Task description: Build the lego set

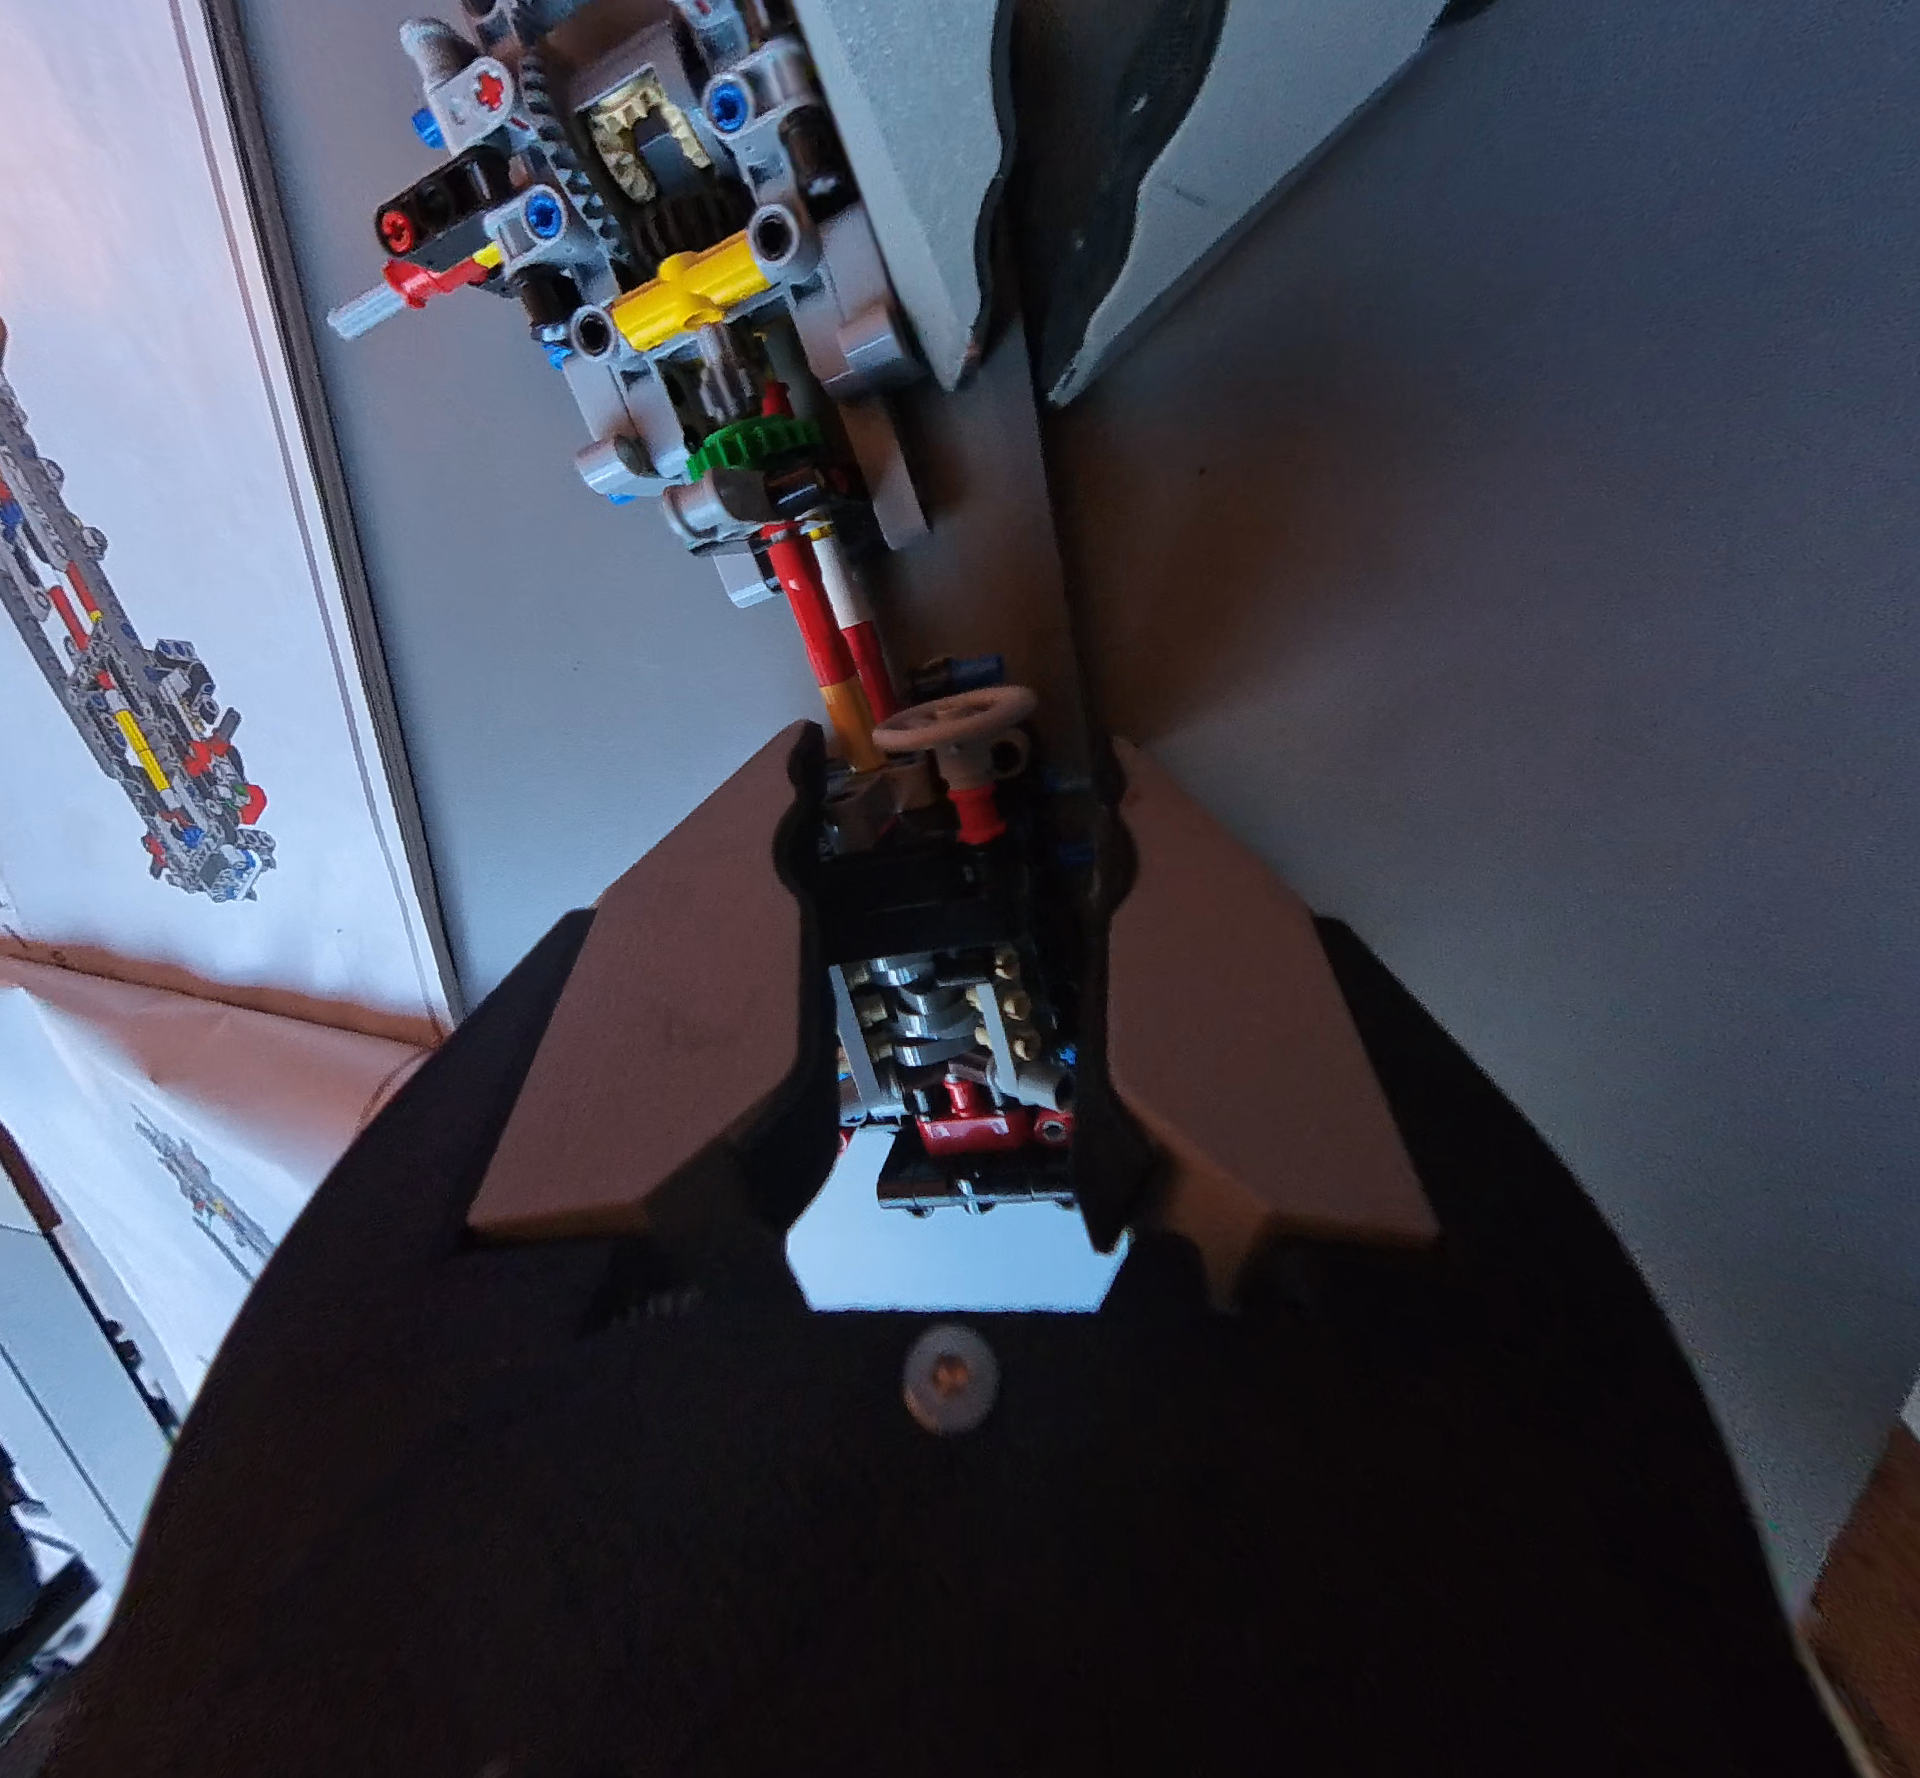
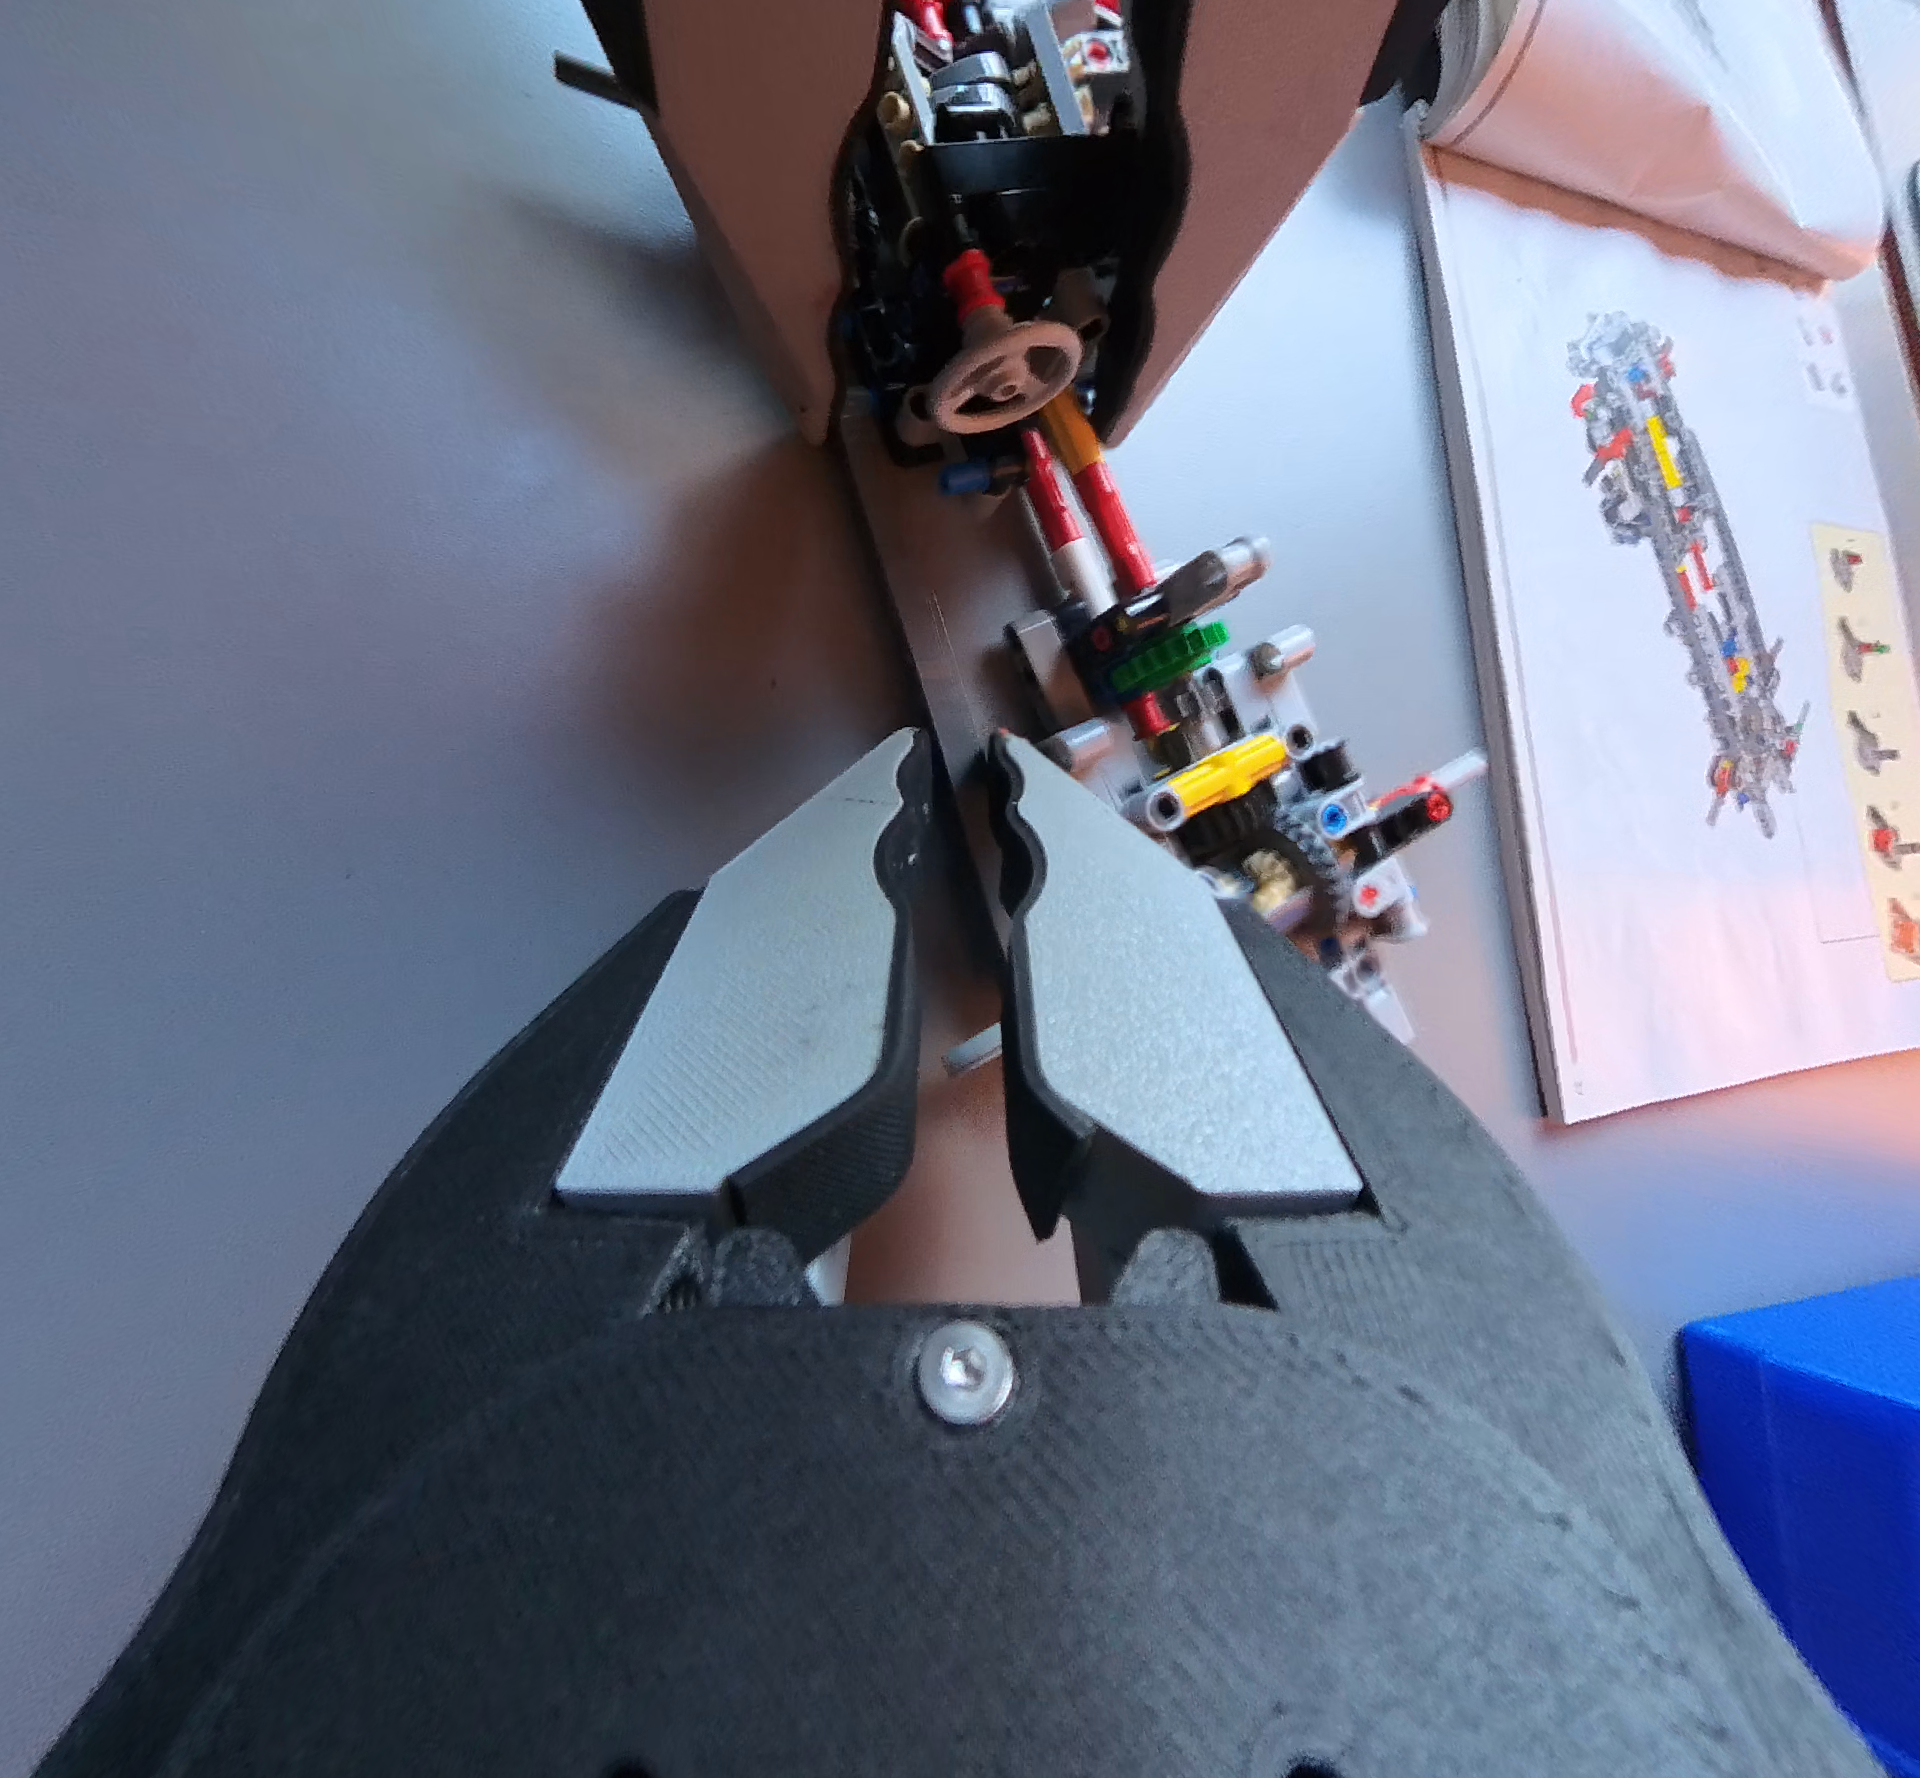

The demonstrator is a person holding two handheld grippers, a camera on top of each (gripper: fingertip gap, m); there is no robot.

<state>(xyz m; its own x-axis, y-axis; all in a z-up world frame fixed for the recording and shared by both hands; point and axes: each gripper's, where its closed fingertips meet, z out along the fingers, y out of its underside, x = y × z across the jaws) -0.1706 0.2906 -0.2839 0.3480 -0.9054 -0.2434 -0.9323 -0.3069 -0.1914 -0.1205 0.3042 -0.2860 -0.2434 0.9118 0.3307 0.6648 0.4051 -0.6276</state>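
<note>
1. Left wrist view shows the long grey, black and red brick-built chassis model [image 1: 717, 294] running away from the camera. Its black engine end sits between the fingers of the left tool [image 1: 961, 741]. Both pads seem to press on that block, so the left tool looks clenched on the model.
2. Alongside the model lies a thin dark grey flat strip [image 2: 925, 585]. The right tool [image 2: 958, 741] is nearly closed, and its pads appear to pinch this strip beside the model's yellow-and-grey gear end.
3. Risk, as a judgement: the model is gripped at one end only, and most of its length reaches out past the fingers. A twist of either tool could bend it at the slim red shafts in its middle and pop the pins apart.
4. The tan steering wheel [image 2: 997, 378] stands just at the left tool's fingertips, so a slip there could knock it off.
5. Under the model is the pale grey bench [image 2: 312, 378]. An open white instruction booklet [image 2: 1662, 793] lies beside the model.
6. One container shows: a blue box [image 2: 1808, 1520], well apart from the model's gear end. Its inside is not in view.
</note>
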